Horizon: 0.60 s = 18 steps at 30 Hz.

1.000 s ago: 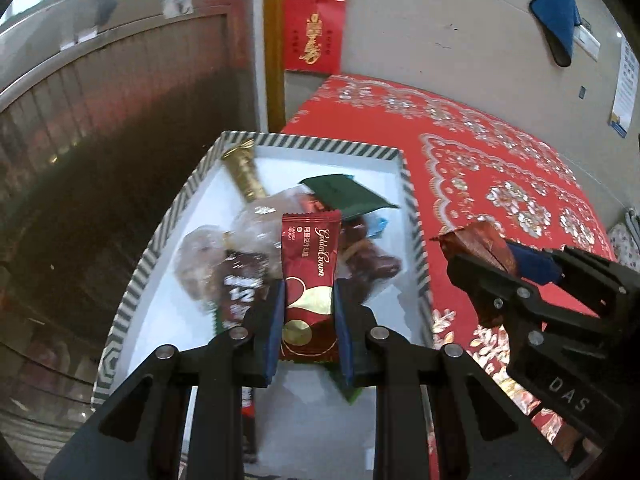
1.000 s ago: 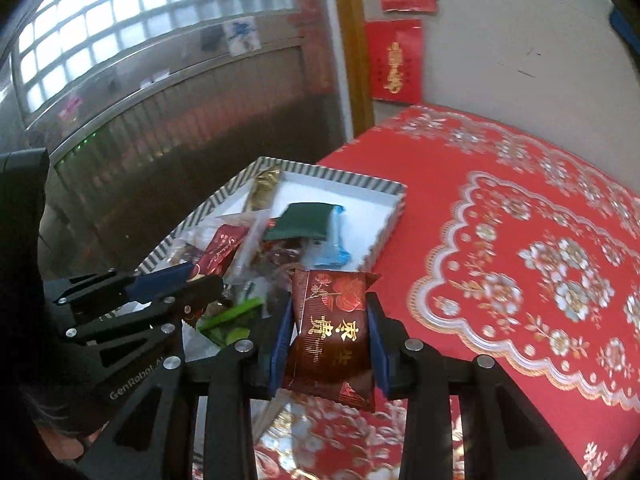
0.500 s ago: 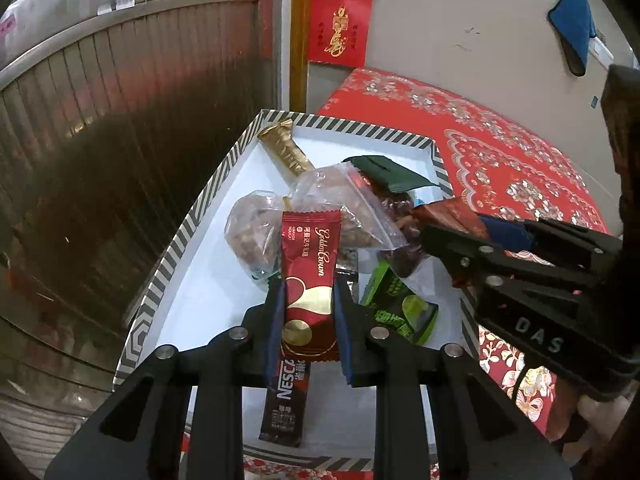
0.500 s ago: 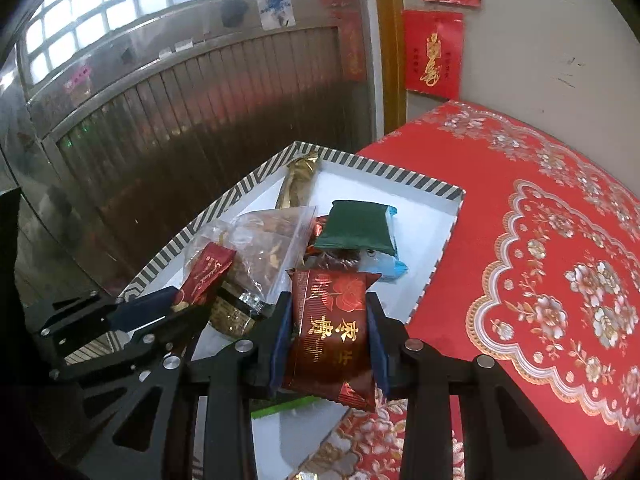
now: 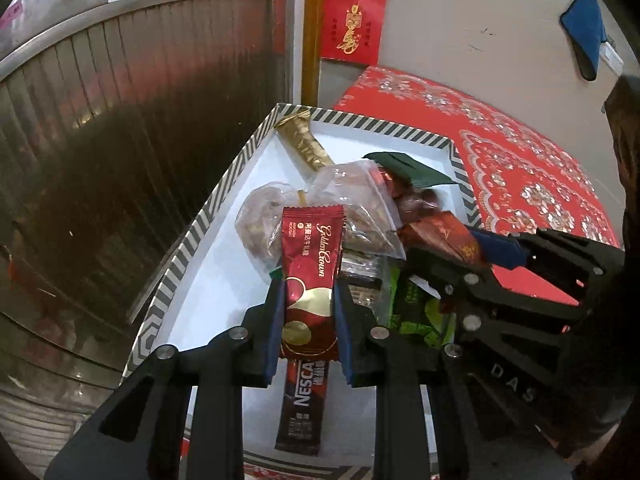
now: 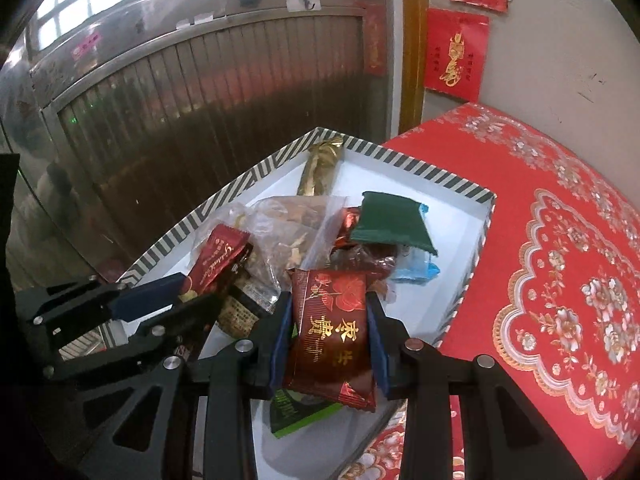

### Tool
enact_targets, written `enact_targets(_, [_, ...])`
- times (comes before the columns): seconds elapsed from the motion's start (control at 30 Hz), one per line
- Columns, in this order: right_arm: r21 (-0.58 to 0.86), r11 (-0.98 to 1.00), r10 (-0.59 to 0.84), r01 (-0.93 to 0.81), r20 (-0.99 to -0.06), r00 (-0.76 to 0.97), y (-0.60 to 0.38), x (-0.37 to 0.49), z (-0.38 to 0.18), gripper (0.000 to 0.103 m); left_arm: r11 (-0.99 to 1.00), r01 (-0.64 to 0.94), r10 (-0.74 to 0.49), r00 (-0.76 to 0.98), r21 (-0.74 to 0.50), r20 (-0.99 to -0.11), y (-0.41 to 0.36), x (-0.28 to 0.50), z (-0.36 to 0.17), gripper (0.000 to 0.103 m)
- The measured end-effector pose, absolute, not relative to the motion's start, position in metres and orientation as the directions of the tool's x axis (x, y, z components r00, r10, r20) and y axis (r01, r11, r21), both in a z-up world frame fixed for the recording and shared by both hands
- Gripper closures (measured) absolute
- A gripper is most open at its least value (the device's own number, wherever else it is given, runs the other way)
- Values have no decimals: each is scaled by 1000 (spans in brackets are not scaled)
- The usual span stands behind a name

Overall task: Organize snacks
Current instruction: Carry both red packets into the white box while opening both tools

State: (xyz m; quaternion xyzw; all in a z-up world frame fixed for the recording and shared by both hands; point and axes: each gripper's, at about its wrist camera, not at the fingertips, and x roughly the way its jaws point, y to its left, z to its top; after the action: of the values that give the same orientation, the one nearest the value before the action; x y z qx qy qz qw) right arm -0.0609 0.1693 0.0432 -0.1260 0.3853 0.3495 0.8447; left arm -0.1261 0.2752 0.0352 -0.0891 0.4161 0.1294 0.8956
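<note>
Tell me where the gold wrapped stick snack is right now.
The gold stick snack lies in the striped box's far left corner, beyond the clear bag.

L gripper (image 5: 309, 312) & R gripper (image 6: 327, 328) both clamped, angled down.
</note>
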Motion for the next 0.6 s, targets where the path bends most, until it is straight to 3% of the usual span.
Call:
enact_targets(0.2, [89,713,513,-695,-742,431,164,-63,38,64,942,-333,181,620,-47,-763,276,-129,34,76])
enact_targets(0.37, [130,717,541,-685,-723,429,151,-66,44,62,932,-358,197,631,-56,-750,278,-132,36,46])
enact_targets(0.6, [142,732,572,-666,-660,487,130,-79,57,46,926,-374,235,670,-48,-704,272,-143,45,30])
